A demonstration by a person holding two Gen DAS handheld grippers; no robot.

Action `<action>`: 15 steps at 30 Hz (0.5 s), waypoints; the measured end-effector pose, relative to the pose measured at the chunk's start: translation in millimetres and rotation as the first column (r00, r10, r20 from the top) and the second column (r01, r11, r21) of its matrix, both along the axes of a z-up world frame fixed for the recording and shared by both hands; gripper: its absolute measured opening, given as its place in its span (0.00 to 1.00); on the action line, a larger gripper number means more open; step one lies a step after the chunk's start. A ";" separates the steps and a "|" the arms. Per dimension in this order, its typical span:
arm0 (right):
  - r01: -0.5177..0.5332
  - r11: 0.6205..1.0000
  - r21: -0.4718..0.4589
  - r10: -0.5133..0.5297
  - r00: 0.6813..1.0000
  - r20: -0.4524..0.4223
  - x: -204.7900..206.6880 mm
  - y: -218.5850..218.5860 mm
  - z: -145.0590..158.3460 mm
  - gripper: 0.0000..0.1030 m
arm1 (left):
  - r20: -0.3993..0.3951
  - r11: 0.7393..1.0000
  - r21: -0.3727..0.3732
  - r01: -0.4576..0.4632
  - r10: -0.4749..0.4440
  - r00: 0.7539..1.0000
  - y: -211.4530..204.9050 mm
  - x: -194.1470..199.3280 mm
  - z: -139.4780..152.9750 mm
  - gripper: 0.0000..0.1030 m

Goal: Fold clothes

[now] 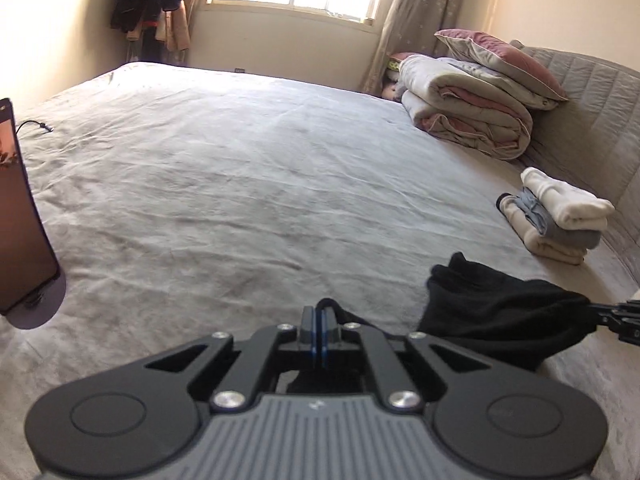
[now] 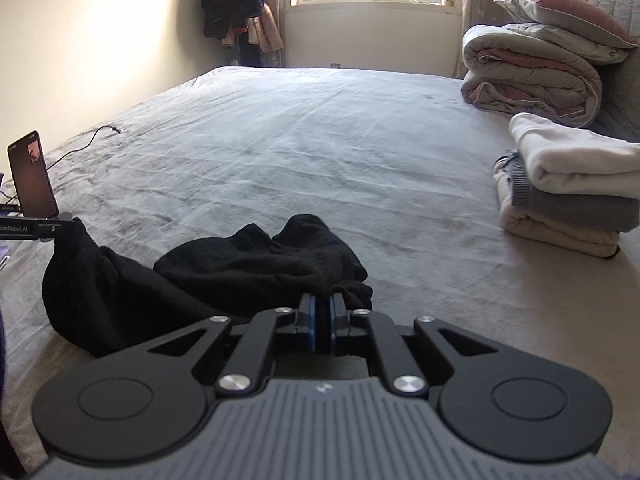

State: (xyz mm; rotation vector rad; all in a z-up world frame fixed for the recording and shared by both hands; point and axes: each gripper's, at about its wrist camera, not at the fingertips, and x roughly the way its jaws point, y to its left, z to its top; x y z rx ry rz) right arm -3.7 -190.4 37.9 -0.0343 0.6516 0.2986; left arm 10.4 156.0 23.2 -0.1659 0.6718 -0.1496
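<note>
A black garment (image 2: 208, 276) hangs bunched between my two grippers, just above the grey bed sheet (image 2: 300, 140). My right gripper (image 2: 322, 308) is shut on one edge of it, black cloth pinched between the blue pads. My left gripper (image 1: 320, 314) is shut on the other edge, where a thin black fold shows at the fingertips. In the left wrist view the garment (image 1: 500, 308) stretches rightward to the right gripper's tip (image 1: 600, 314). The left gripper's tip (image 2: 60, 224) holds the cloth's left corner in the right wrist view.
A stack of folded clothes (image 2: 568, 188), white on top, lies at the right of the bed. Rolled quilts and a pink pillow (image 2: 536, 60) sit behind it by the headboard. A phone on a stand (image 2: 32, 176) and a cable (image 2: 100, 132) are at the left.
</note>
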 end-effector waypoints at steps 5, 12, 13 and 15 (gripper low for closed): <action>0.061 0.998 0.003 -0.061 0.998 -0.018 4.6 -15.1 -1.3 0.07 | -0.007 1.000 0.000 -0.016 0.016 1.000 1.4 3.9 -3.1 0.02; 0.045 0.999 0.012 -0.044 0.995 -0.085 11.5 -11.3 -13.3 0.16 | -0.049 1.000 -0.012 0.019 -0.020 0.999 -1.0 9.8 -9.7 0.03; 0.036 0.999 0.006 -0.036 0.996 -0.083 10.3 -8.9 -13.1 0.16 | -0.056 1.000 -0.020 0.020 -0.021 0.998 0.3 9.7 -10.2 0.03; 0.021 1.000 -0.004 -0.021 0.997 -0.077 8.9 -5.0 -12.2 0.17 | -0.069 0.999 -0.035 0.024 -0.027 0.997 3.1 9.4 -11.2 0.06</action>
